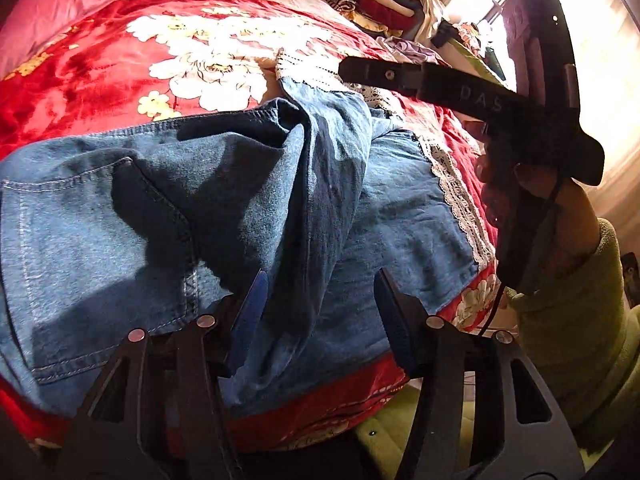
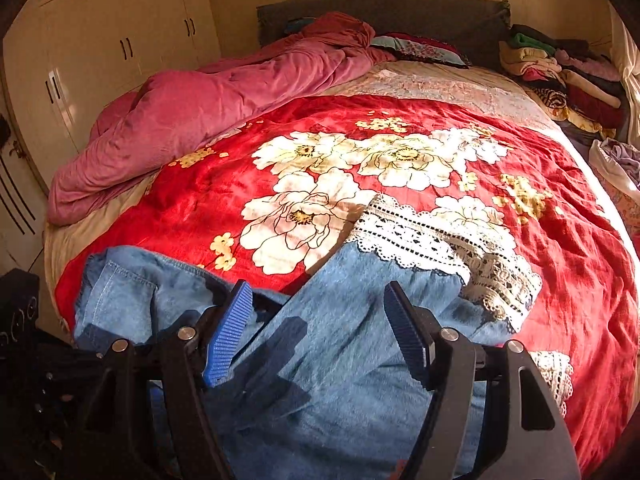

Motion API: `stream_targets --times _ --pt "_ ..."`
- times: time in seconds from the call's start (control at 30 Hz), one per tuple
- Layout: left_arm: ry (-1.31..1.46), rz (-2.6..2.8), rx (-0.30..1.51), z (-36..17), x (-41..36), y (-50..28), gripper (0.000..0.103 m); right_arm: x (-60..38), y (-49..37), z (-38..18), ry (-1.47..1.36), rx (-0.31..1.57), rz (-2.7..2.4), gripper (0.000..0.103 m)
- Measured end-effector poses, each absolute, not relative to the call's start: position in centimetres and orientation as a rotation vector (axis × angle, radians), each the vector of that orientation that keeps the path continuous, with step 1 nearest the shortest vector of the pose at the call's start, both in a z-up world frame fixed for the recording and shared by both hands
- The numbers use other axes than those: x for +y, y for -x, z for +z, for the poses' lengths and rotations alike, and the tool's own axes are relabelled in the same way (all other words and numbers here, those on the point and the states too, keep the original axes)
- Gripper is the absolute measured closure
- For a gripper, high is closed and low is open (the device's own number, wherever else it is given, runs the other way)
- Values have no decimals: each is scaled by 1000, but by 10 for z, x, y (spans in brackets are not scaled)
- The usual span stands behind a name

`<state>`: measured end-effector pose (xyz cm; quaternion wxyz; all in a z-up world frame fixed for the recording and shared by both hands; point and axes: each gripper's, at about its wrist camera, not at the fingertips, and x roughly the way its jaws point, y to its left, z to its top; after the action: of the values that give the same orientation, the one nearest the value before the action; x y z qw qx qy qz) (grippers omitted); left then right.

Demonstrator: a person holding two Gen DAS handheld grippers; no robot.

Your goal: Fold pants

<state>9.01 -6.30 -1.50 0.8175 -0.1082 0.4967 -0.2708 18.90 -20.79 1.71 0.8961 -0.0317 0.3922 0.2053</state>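
Note:
Blue denim pants (image 1: 168, 208) with white lace cuffs (image 1: 456, 192) lie on a red floral blanket (image 1: 88, 68) on the bed, one leg folded over the other. My left gripper (image 1: 320, 292) is open and hovers above the pants near the bed's front edge. The right gripper's body (image 1: 520, 100) shows at the right of the left wrist view, held in a hand. In the right wrist view, my right gripper (image 2: 318, 304) is open above a pant leg (image 2: 340, 360), with the lace cuff (image 2: 432, 236) just beyond it. Both hold nothing.
A pink quilt (image 2: 208, 104) is bunched at the far left of the bed. Piles of folded clothes (image 2: 560, 68) sit at the far right corner. Wardrobe doors (image 2: 100, 44) stand to the left. A bright window (image 1: 580, 20) is at the right.

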Motion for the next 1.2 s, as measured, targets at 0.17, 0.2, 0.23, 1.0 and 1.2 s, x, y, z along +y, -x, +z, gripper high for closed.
stream_targets --times 0.17,0.2,0.23,1.0,1.2 --pt "238 -558 1069 -28 -72 -110 74 -198 -221 10 109 839 398 36" --pt "241 -554 1071 -30 -73 -111 78 -196 -227 8 110 846 395 36" --pt "247 -548 1070 -31 -74 -112 86 -194 -234 6 119 856 380 35" --pt "187 -647 1052 -19 -81 -99 102 -231 -291 -21 -9 928 282 93" --pt "181 -632 1042 -22 -81 -104 102 -296 -232 12 -210 835 245 93"
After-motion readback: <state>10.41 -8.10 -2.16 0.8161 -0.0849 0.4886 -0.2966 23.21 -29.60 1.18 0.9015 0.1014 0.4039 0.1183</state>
